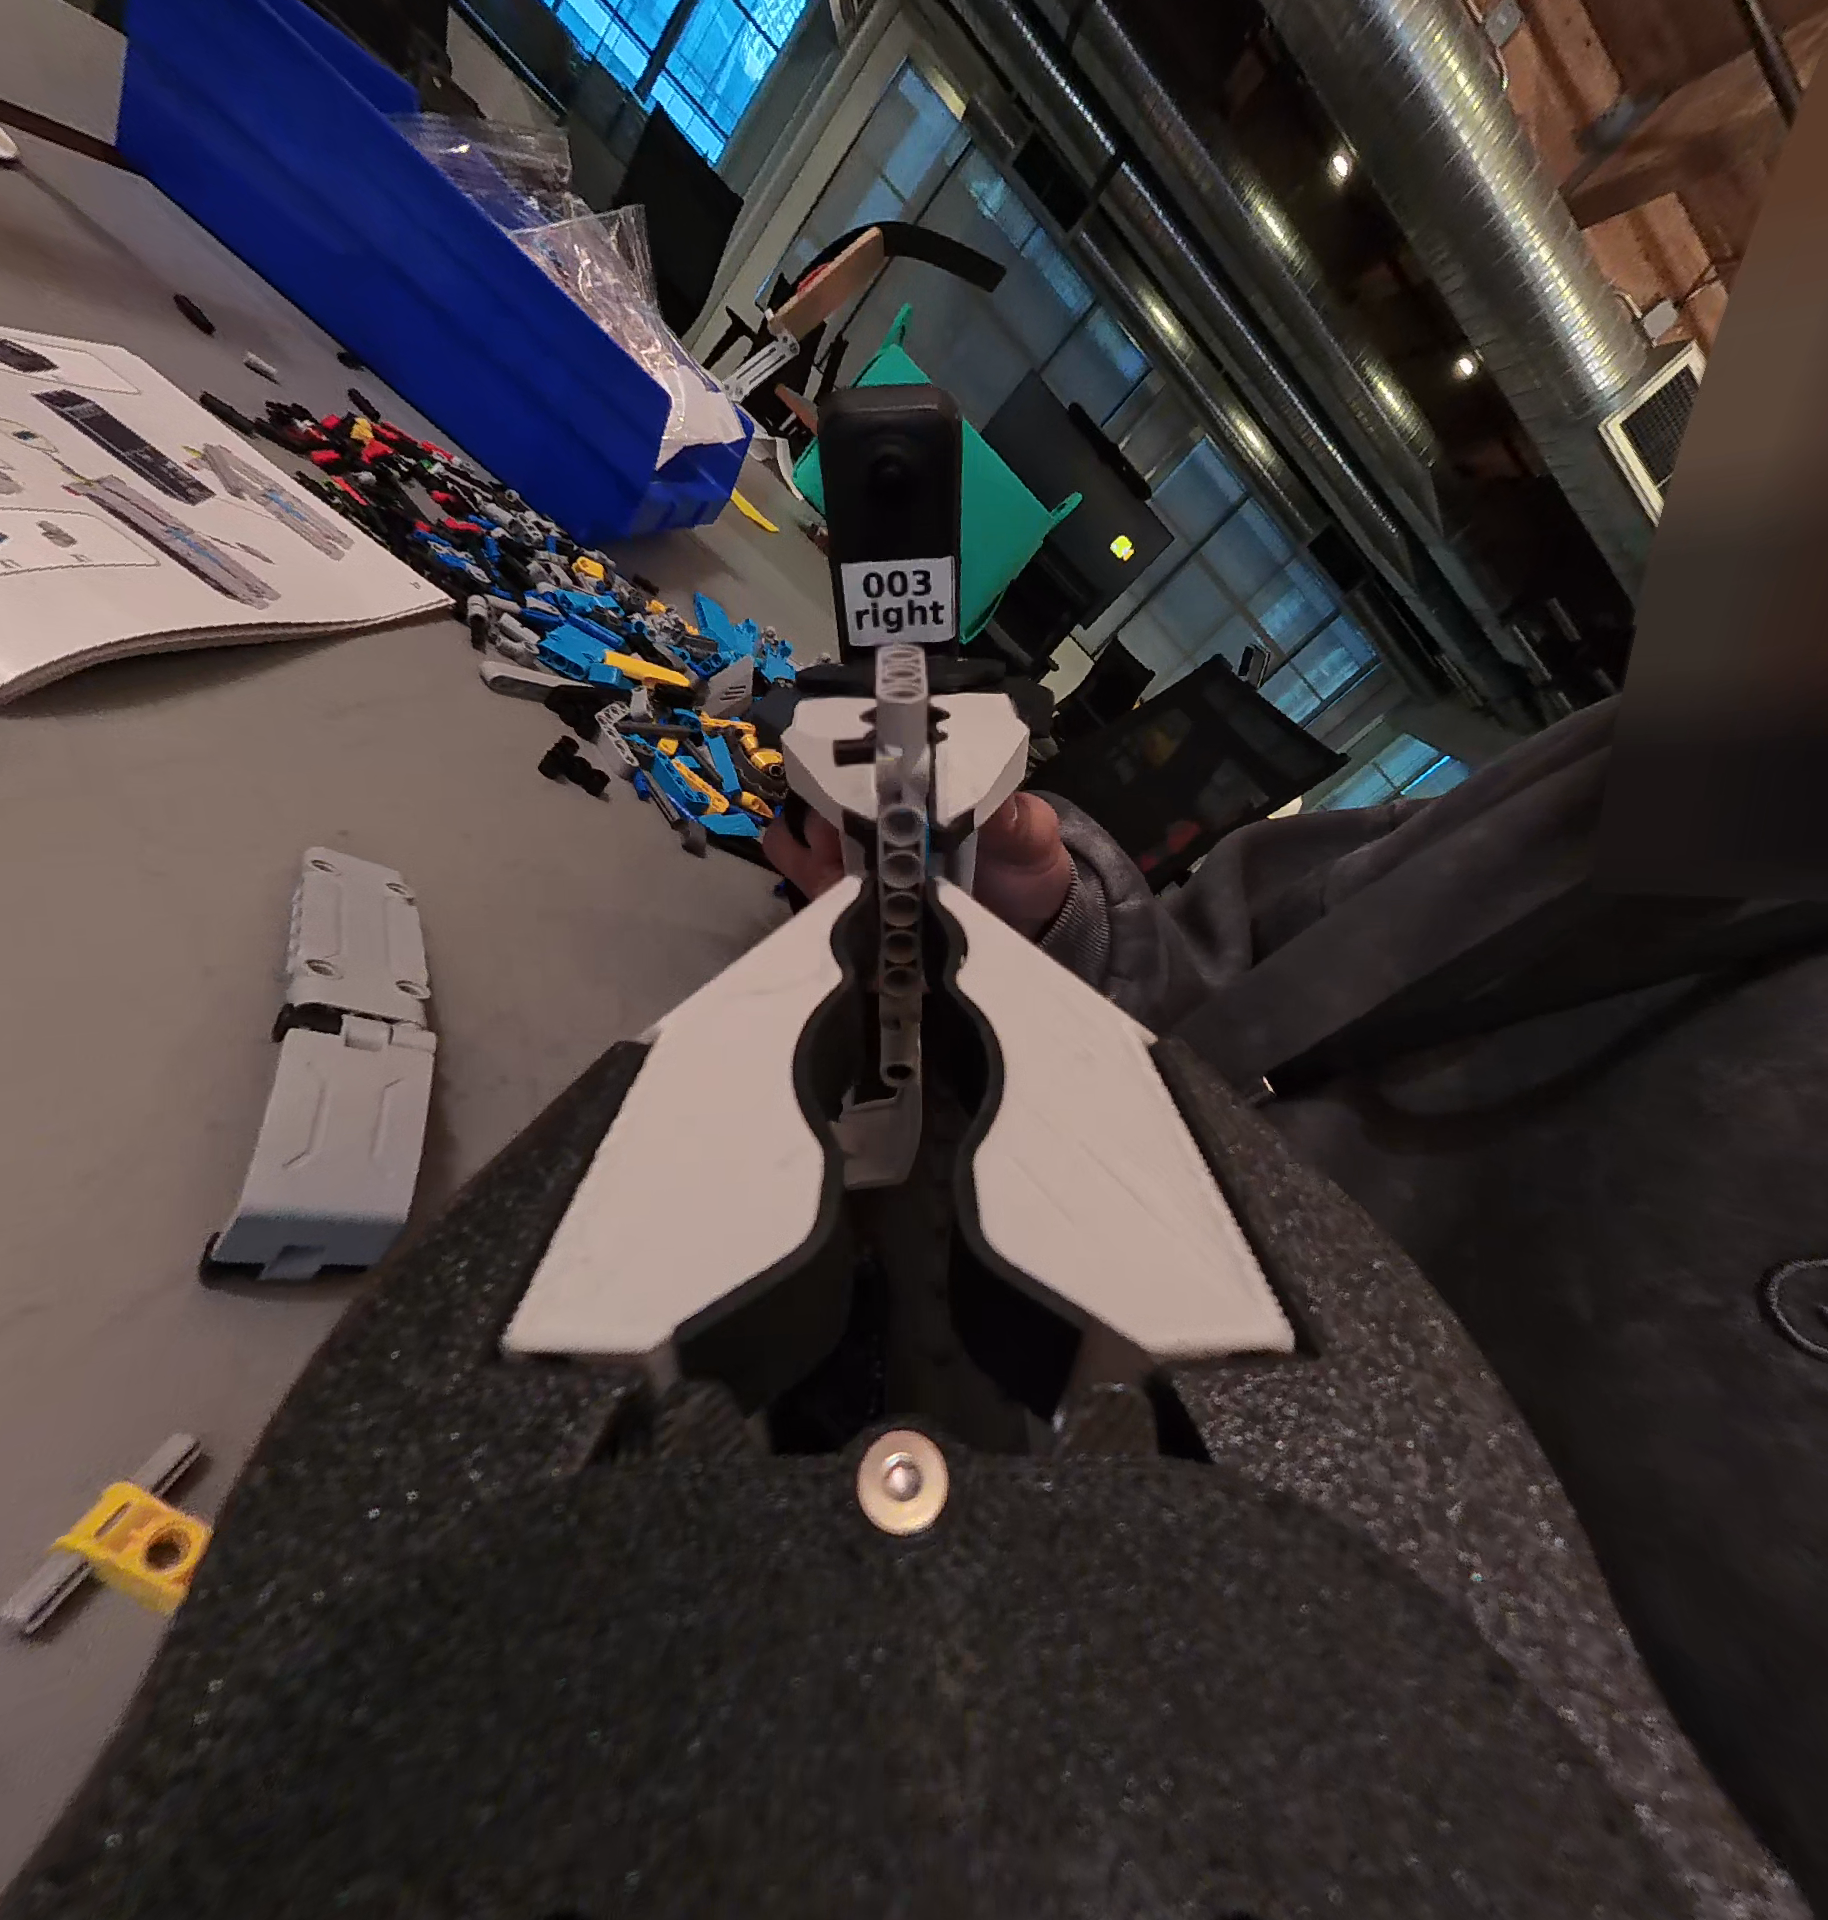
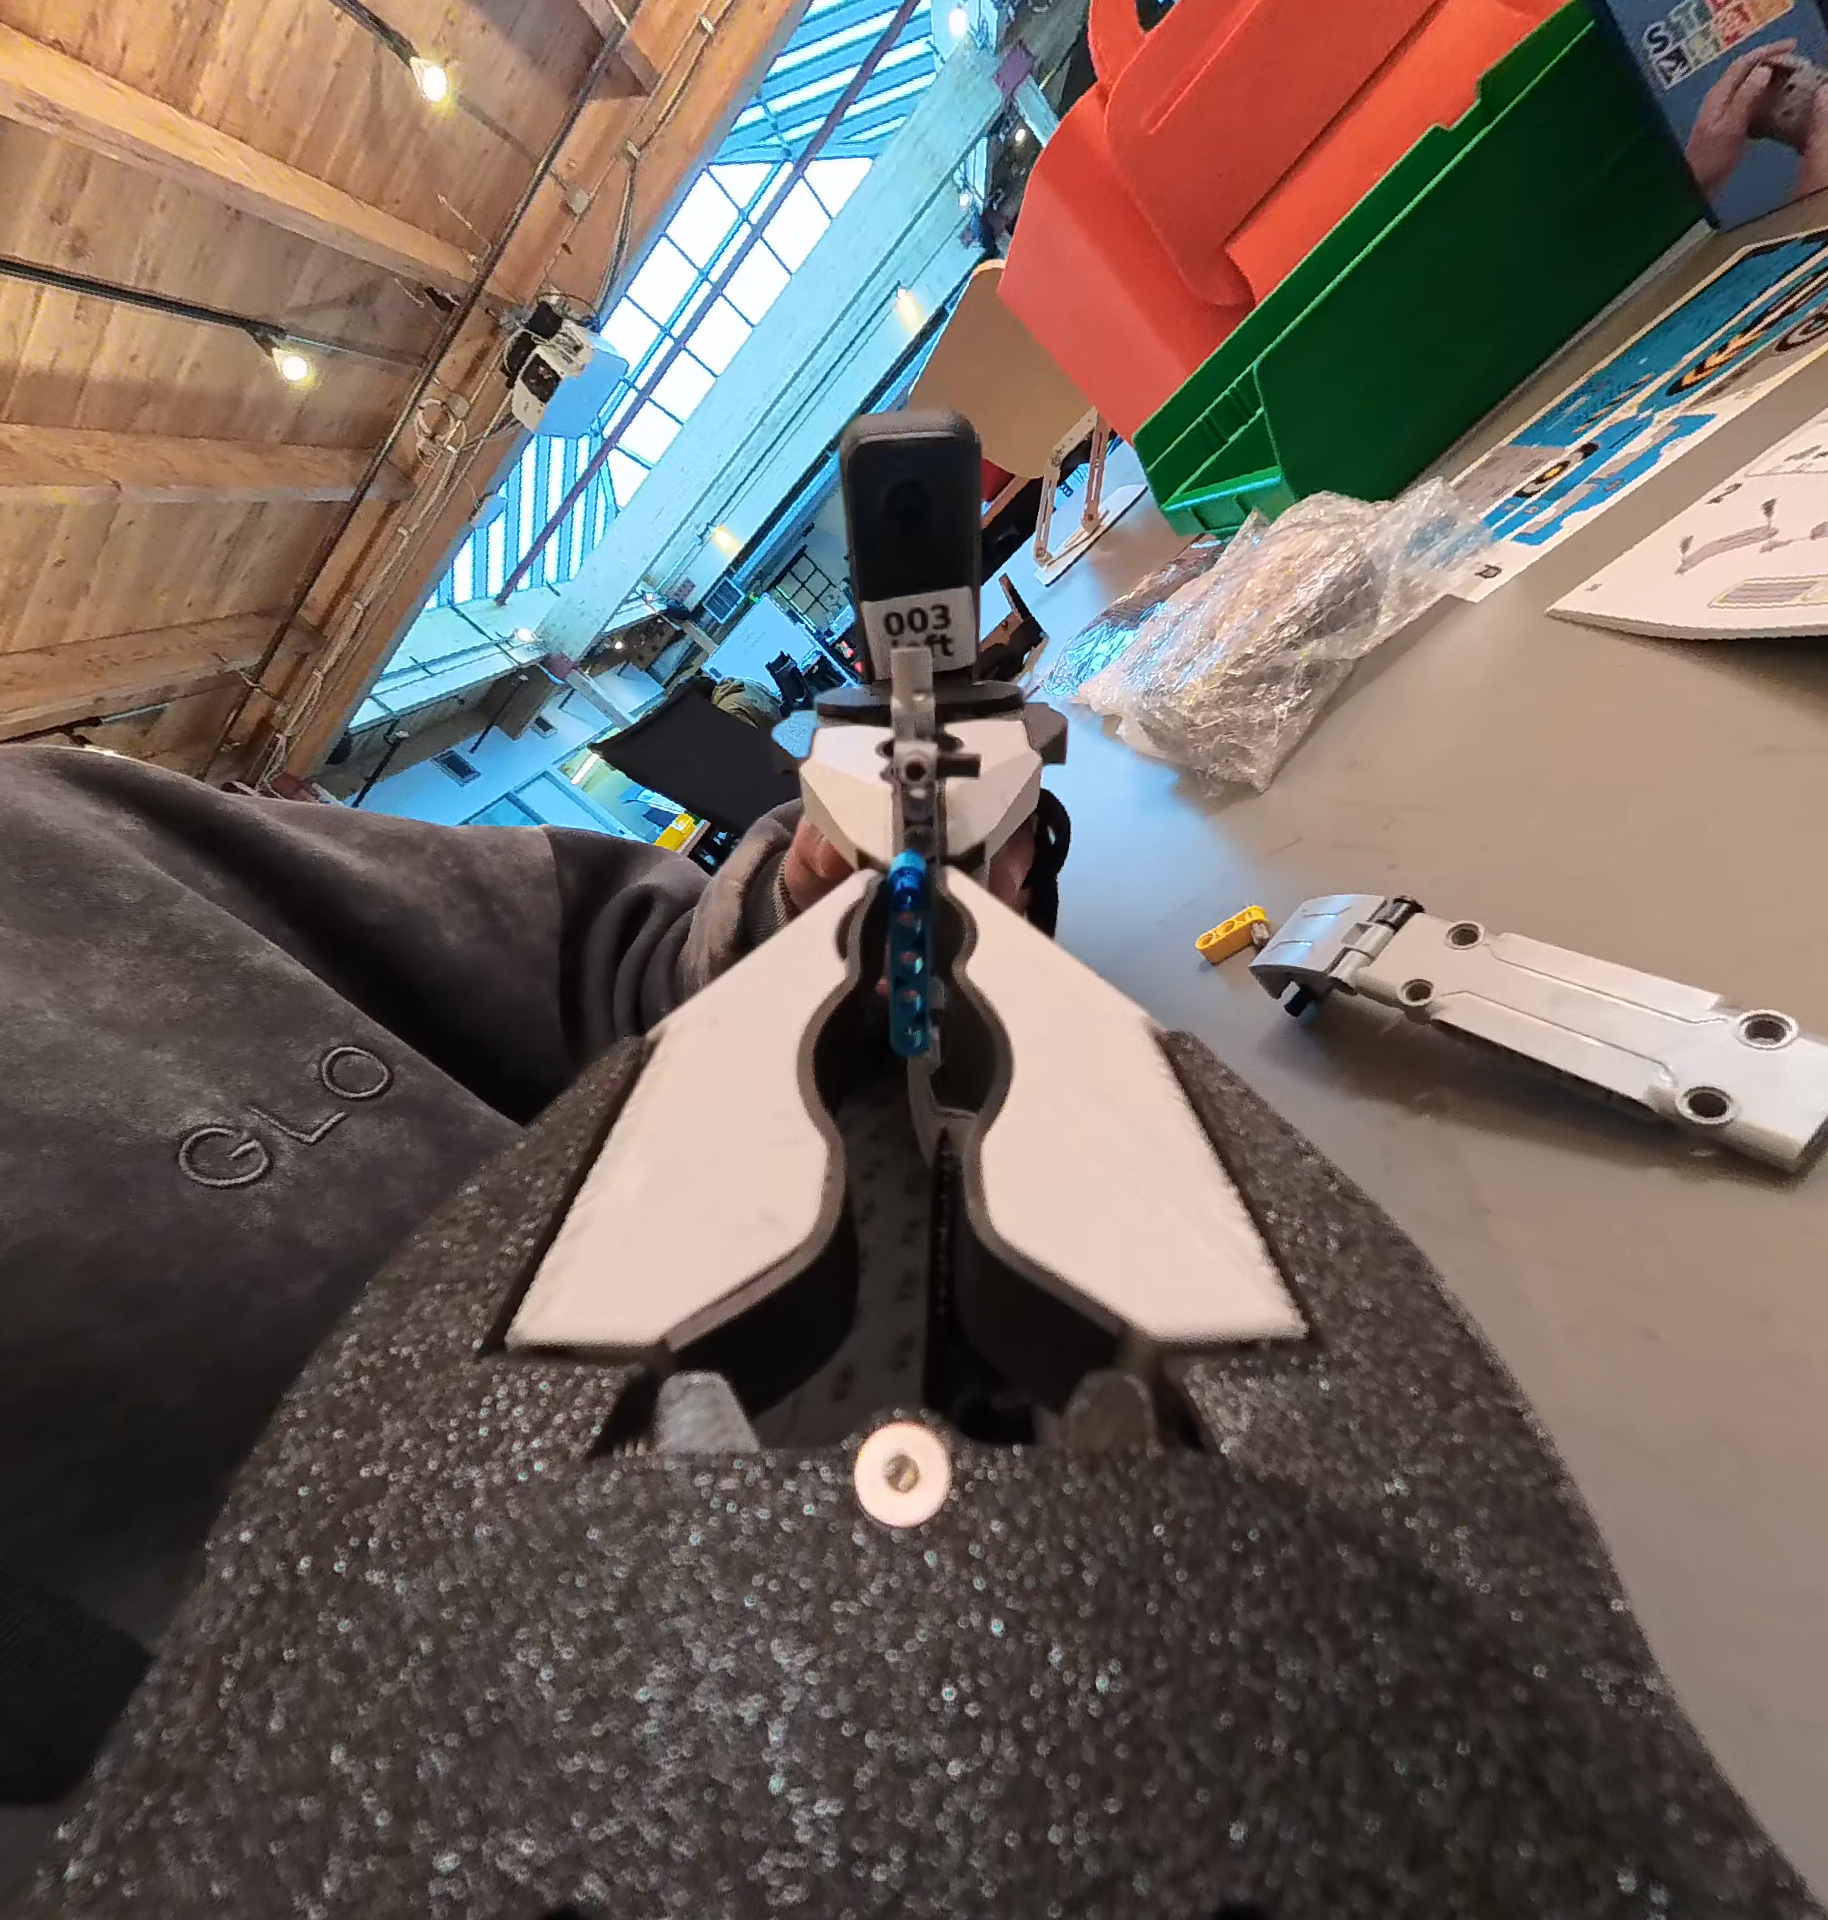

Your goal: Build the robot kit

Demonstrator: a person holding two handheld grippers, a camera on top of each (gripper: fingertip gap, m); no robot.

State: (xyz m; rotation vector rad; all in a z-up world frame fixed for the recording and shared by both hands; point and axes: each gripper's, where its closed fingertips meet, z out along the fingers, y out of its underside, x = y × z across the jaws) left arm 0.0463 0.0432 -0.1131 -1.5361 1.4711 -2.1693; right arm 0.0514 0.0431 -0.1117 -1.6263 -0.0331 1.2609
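Note:
My left gripper (image 1: pixel 894 896) is shut on a grey perforated beam (image 1: pixel 897 935) and holds it in the air over the table edge. My right gripper (image 1: pixel 905 774) faces it tip to tip and grips the far part of the same piece. In the right wrist view, my right gripper (image 2: pixel 908 885) is shut on a blue perforated beam (image 2: pixel 910 961) that lies alongside the grey beam (image 2: pixel 912 691). The left gripper (image 2: pixel 915 779) is just beyond it. A hand shows behind each far gripper.
A grey hinged panel (image 1: pixel 338 1070) (image 2: pixel 1554 1029) and a yellow connector on a grey axle (image 1: pixel 136 1548) (image 2: pixel 1234 932) lie on the grey table (image 1: pixel 110 935). A pile of small parts (image 1: pixel 598 644), an open booklet (image 1: pixel 141 520), a blue bin (image 1: pixel 370 239), plastic bags (image 2: pixel 1253 644) and green and orange bins (image 2: pixel 1409 343) stand farther off. Less than 4 cm separates the two grippers' tips.

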